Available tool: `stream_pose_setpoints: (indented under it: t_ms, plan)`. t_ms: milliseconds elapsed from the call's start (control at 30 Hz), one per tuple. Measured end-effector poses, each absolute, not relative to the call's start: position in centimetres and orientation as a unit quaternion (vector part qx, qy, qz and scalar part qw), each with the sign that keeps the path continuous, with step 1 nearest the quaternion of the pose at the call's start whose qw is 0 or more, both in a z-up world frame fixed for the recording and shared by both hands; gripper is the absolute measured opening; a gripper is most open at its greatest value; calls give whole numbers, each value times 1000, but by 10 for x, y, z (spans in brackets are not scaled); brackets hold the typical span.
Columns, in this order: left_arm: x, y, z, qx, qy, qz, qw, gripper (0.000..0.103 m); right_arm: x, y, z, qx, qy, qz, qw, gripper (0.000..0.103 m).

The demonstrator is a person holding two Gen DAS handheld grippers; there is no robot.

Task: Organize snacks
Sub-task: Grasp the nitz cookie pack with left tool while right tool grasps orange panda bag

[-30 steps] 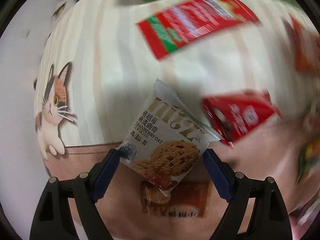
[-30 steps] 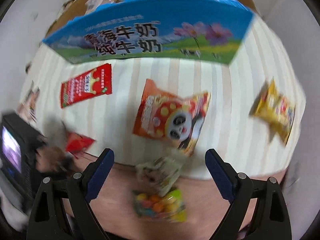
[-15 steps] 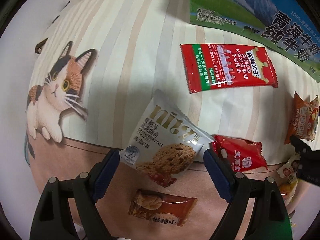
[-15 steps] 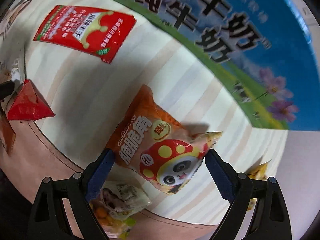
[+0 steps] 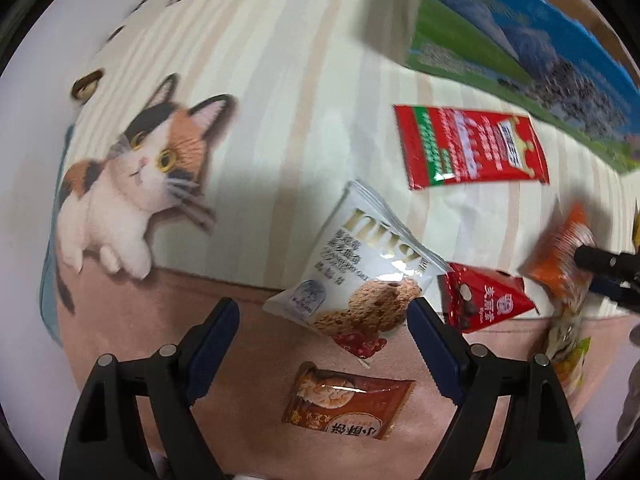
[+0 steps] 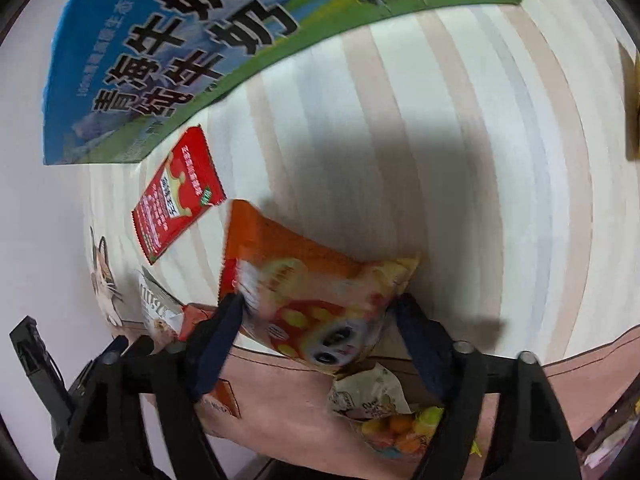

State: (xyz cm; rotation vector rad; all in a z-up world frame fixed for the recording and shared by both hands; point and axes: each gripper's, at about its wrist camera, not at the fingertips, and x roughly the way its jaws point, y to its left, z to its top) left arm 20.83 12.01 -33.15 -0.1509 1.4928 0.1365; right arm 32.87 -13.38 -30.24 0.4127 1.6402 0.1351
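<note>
the left gripper (image 5: 324, 312) now hangs slack and wide above the cat-print cloth (image 5: 280, 80). the white cookie packet (image 5: 360, 276), which sat squarely between the blue pads a second ago, touches only the right-hand pad now, with a clear gap on the other side. it lies where the cloth's striped part meets the pink band along its near edge, touching the small red packet (image 5: 484, 300); a brown biscuit packet (image 5: 348, 400) lies on the pink band below.

the right gripper (image 6: 320, 312) has dropped onto the orange panda bag (image 6: 312, 288), which lay well clear ahead of it before. its jaws have just been closing, and both pads now press the bag's sides. the long red sachet (image 6: 176, 200) lies beside the milk carton box (image 6: 180, 48) at the cloth's far edge.
</note>
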Motion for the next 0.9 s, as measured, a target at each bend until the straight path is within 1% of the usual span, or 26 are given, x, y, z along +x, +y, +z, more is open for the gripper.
stream_pose_setpoints:
  t_ms: [33,100,167,200,300,433,467,533,567,600,633,667,700,767,800,867,900]
  plan:
    - [211,114,-334,-53,678,49,731,86,329,-133,-300,176,724,61,664,89]
    - [221,96,-342,-10,681,25,732,86,321,-122,-295,136,713,66,684,92]
    - [227,80,-350,44,684,6,728,86,316,-109,-286,74,698,81,708,92]
    - [229,74,-354,63,688,0,723,86,315,-98,-280,23,688,92,719,92]
    - [234,65,-368,91,700,-13,708,86,313,-74,-274,-88,674,125,723,92]
    - [239,69,-378,75,705,-10,705,85,304,-43,-281,-207,666,159,699,92]
    - [240,74,-377,60,703,-4,708,78,302,-36,-286,-241,660,160,693,92]
    - [244,85,-376,32,702,17,711,72,298,-28,-294,-279,654,164,684,92]
    - [246,92,-375,11,702,28,712,72,296,-25,-299,-293,653,163,679,91]
    - [247,99,-374,-9,702,40,711,72,296,-25,-302,-298,651,158,681,85]
    - [247,108,-373,-35,703,52,709,72,299,-29,-304,-279,658,146,684,71]
    - [247,114,-373,-52,703,57,707,72,301,-27,-307,-256,667,133,687,68]
    - [245,120,-373,-78,702,61,705,72,310,-41,-306,-192,680,102,700,67]
    - [242,134,-376,-121,701,58,700,72,321,-61,-303,-82,690,74,715,67]
    - [242,137,-378,-129,702,55,698,72,326,-81,-303,9,697,52,715,67]
    - [241,144,-382,-139,704,50,695,73,329,-100,-307,109,702,45,702,70]
    - [240,145,-384,-138,705,48,694,73,331,-109,-310,161,705,48,689,80]
